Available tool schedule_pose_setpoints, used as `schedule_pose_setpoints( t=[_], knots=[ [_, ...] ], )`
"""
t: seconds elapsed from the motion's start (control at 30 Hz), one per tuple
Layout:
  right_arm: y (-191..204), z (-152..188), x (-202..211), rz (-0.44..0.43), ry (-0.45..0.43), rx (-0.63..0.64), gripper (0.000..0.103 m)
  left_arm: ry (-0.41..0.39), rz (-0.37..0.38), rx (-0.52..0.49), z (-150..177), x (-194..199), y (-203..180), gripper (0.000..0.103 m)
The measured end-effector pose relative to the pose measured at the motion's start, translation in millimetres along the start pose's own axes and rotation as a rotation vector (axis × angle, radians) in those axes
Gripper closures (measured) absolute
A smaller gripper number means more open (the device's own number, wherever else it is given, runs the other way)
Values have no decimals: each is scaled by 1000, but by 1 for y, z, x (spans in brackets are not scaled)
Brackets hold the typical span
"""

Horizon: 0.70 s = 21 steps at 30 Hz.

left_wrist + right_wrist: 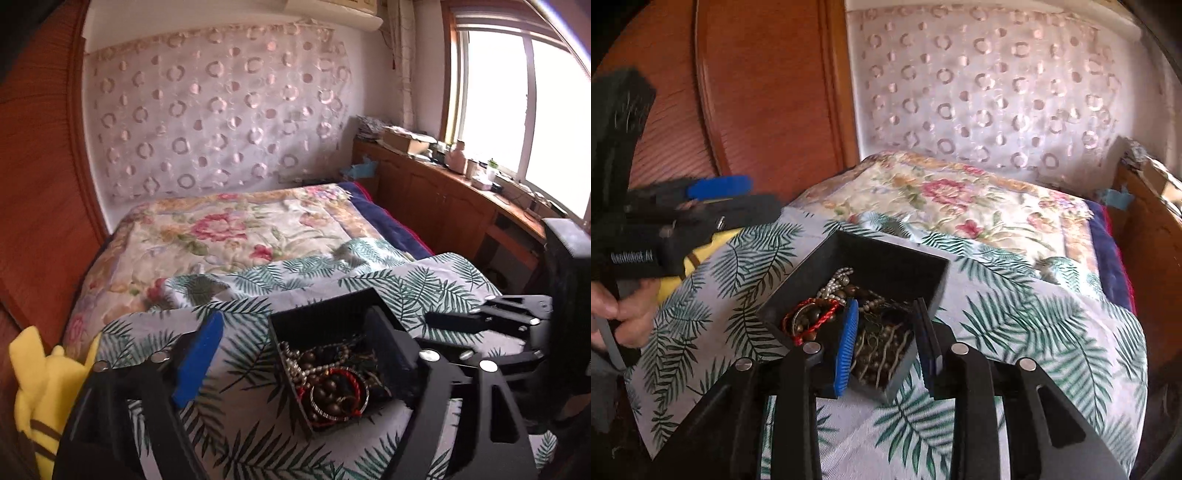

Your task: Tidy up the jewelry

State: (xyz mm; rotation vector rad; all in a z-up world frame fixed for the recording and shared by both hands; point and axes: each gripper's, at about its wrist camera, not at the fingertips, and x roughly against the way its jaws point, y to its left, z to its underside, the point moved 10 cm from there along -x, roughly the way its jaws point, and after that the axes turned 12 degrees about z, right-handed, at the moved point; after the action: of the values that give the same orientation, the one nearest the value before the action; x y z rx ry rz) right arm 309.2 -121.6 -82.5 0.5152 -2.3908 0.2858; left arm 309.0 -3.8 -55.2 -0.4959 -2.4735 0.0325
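A black open box [325, 314] sits on the palm-leaf cloth [236, 354] on the bed. It holds tangled jewelry [332, 384]: brown bead bracelets, a red cord, a pearl strand. My left gripper [295, 343] is open wide, its blue pad [199, 358] left of the box and the other finger over the box's right side. In the right wrist view the box [886, 266] lies just ahead. My right gripper [888, 343] is open and straddles the box's near right wall, its blue pad [847, 347] inside above the jewelry [812, 317], nothing pinched.
A yellow plush toy [37, 387] lies at the bed's left edge. A floral quilt [229, 229] covers the far bed. The wooden headboard [37, 166] stands left, a cluttered wooden counter [461, 184] right under the window. A hand [620, 314] holds the left gripper's handle.
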Motion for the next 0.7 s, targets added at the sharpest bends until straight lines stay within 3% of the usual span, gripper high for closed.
schedule_pose_setpoints(
  t=[0.1, 0.13, 0.23, 0.37, 0.5, 0.7],
  knots=[
    [-7, 7, 31, 39, -55, -60, 46, -19, -40, 1, 13, 15, -4, 8],
    [-7, 8, 39, 50, -70, -68, 39, -28, -51, 3, 18, 21, -6, 8],
    [-8, 16, 69, 91, -114, -92, 34, -45, -66, 24, 34, 41, -12, 8],
    [-10, 29, 108, 123, -184, -153, 10, -63, -112, 30, 55, 70, -22, 8],
    [-9, 41, 134, 172, -231, -174, 3, -100, -125, 51, 70, 98, -29, 8],
    [-10, 56, 147, 221, -247, -196, 3, -130, -147, 59, 78, 123, -32, 8]
  ],
)
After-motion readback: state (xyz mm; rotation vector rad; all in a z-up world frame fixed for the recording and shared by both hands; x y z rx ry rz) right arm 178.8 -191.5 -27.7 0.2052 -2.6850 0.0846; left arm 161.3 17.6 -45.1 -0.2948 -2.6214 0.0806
